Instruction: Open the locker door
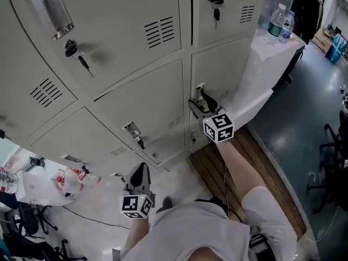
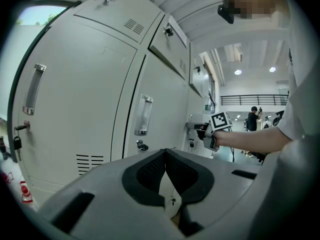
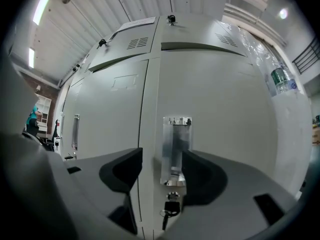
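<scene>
Grey metal lockers fill the head view. My right gripper [image 1: 200, 103] is at the chrome handle [image 1: 200, 87] of the lower right locker door [image 1: 231, 69]. In the right gripper view the gripper [image 3: 162, 170] is open, and the upright handle [image 3: 174, 151] stands between the two jaws, nearer the right one. A key [image 3: 169, 210] hangs in the lock just under the handle. My left gripper [image 1: 139, 176] hangs low and away from the doors. It is shut [image 2: 165, 155] on nothing and points along the locker fronts, where the right gripper [image 2: 199, 129] shows ahead.
Neighbouring doors have their own handles [image 2: 143, 115] and keys [image 1: 81, 57]. Two water bottles [image 1: 280, 23] stand on a white cabinet [image 1: 261, 86] right of the lockers. A wooden strip [image 1: 244, 173] runs along the floor, an office chair [image 1: 331, 162] stands at the right, and clutter [image 1: 60, 181] lies at the lower left.
</scene>
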Motion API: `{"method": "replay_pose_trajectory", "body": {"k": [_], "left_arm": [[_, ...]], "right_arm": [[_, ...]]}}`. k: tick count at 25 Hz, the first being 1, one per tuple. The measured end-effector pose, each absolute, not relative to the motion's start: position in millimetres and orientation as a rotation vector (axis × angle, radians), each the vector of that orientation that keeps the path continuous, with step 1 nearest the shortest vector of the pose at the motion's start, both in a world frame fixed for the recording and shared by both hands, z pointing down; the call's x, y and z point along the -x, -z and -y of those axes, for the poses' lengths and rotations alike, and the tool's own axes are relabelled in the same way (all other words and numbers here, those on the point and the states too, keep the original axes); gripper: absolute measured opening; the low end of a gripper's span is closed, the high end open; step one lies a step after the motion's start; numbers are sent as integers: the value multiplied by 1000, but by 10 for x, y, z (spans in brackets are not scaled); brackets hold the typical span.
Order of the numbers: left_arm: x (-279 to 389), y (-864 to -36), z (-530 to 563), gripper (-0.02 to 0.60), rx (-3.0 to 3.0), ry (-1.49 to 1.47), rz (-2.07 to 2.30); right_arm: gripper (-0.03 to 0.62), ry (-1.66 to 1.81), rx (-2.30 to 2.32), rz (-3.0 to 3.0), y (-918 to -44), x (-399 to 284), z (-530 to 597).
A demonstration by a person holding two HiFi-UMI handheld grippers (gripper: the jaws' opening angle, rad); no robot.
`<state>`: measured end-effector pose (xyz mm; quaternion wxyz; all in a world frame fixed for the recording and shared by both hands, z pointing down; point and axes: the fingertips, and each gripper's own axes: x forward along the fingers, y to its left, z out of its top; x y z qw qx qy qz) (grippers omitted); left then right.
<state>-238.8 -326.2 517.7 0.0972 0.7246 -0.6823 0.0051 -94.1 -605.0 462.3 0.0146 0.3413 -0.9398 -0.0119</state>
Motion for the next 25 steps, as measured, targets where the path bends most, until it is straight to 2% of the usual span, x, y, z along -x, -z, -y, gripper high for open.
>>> {"method": "replay_pose_trajectory", "body": {"k": [9, 18, 25], "left_arm": [[2418, -5185, 3270, 2, -2137, -8, 2017], [2441, -5206, 3217, 2, -2131, -11, 2016], [2407, -5198, 3202, 2, -2151, -14, 1998]], "right_arm": [[223, 56, -1059, 2929, -4594, 1029, 6080], [167, 49, -1061, 2941, -4542, 1054, 6065], [167, 35, -1088, 2936, -4551, 954, 5968]]}}
